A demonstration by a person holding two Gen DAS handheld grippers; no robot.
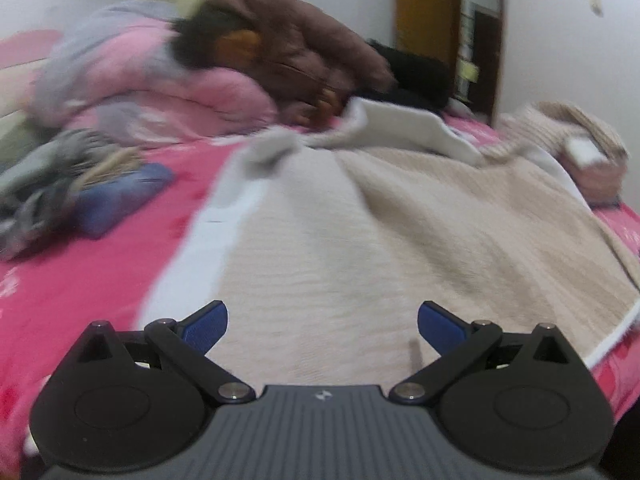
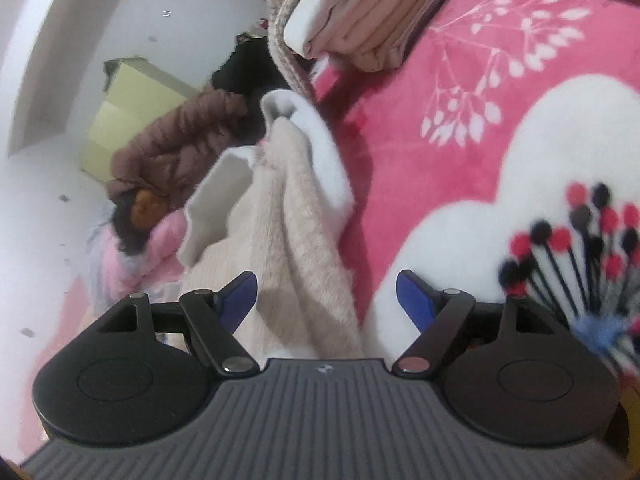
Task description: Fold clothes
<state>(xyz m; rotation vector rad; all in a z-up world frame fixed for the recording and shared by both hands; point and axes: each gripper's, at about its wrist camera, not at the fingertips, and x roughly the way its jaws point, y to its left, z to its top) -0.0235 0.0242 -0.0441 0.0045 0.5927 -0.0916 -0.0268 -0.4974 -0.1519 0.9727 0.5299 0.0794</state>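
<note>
The left gripper (image 1: 322, 322) and right gripper (image 2: 326, 294) both hold their jaws spread wide, gripping nothing.

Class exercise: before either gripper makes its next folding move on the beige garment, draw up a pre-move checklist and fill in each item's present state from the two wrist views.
1. Left gripper free of cloth: ok, jaws wide open, nothing between them.
2. Right gripper free of cloth: ok, jaws apart, pads not pressing the fabric in front of them.
3. Beige garment lying flat on the pink blanket: not ok, a bunched ridge stands up at the right gripper.
4. Folded stack apart from the garment: cannot tell.
5. Brown jacket off the garment: cannot tell, blurred.
</note>
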